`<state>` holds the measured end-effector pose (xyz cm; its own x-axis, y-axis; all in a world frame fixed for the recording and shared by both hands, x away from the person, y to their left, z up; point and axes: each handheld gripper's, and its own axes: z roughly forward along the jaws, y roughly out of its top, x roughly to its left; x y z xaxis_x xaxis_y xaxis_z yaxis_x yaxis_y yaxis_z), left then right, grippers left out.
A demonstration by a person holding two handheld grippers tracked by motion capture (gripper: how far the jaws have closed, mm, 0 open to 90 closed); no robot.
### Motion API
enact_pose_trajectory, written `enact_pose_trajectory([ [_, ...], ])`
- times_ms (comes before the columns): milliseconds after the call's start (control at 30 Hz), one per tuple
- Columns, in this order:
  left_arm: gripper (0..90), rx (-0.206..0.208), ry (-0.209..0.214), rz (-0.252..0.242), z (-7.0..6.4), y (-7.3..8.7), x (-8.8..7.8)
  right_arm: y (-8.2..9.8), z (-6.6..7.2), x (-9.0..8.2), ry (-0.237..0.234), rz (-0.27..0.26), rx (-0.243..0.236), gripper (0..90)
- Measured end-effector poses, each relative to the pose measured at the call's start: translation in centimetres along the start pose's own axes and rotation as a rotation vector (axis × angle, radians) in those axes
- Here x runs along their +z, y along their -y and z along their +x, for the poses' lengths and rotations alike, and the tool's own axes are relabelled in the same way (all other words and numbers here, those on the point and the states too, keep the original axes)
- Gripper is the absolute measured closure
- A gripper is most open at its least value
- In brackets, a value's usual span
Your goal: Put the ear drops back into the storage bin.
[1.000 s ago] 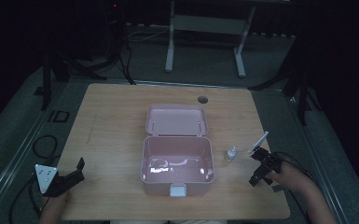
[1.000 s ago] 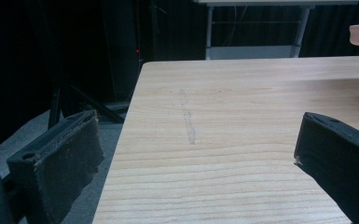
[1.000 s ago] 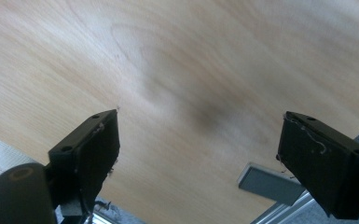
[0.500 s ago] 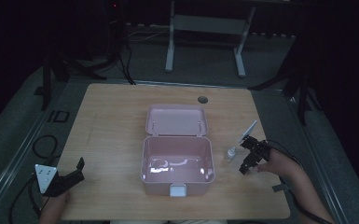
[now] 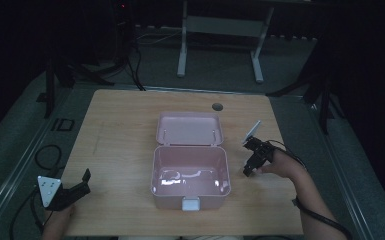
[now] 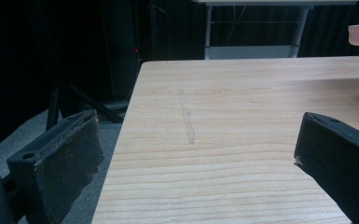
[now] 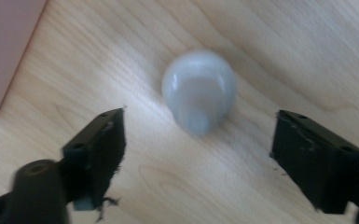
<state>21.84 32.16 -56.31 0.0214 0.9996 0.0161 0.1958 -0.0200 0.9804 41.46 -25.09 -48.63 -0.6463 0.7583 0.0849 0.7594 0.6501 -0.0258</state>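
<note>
My right gripper [image 7: 198, 163] hung over the small white bottle [image 7: 199, 91], looking down on its top; the jaws had just been closing a little but stood spread on either side of it, neither pad touching, nothing pinched. The bottle stood upright on the wooden table [image 5: 120, 125], just beside the right wall of the open pink box [image 5: 190, 170], whose lid [image 5: 189, 129] lay back flat behind it. In the high view my right gripper [image 5: 252, 157] sat right of the box, over the bottle's spot. I judged the bottle light, smooth plastic, rounded at the shoulder with a narrow nozzle on top, so likely slippery and easy to tip or squirt out sideways if pinched off centre. It looked stiff enough, maybe a bit squeezable, not fragile. Best hold, to my eye: come down lower and clamp across the wide body below the shoulder, not the thin nozzle, pads square to it. The blur in the right gripper view made the surface hard to read. My left gripper [image 5: 72, 192] rested near the table's front left corner, well apart from everything, jaws spread and empty over bare wood [image 6: 224, 154].
</note>
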Motion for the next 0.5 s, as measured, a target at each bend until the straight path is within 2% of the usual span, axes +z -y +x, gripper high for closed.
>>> enact_pose_trajectory([
  [133,1.0,0.001,0.001,-0.001,0.0,0.0,0.0,-0.8,0.3,0.4,-0.001,0.014,-0.013,24.5],
  [267,1.0,0.002,0.001,-0.002,0.0,0.0,0.0,-1.9,0.4,1.3,0.027,0.044,-0.027,37.2],
  [400,1.0,0.003,0.002,-0.002,0.0,0.0,0.0,-2.3,0.5,1.9,0.033,0.063,-0.032,44.0],
  [467,1.0,0.003,0.002,-0.001,0.0,0.0,0.0,-2.5,0.6,2.1,0.049,0.070,-0.035,53.9],
  [500,1.0,0.003,0.002,-0.001,0.0,0.0,0.0,-2.5,0.6,2.1,0.051,0.074,-0.036,55.6],
])
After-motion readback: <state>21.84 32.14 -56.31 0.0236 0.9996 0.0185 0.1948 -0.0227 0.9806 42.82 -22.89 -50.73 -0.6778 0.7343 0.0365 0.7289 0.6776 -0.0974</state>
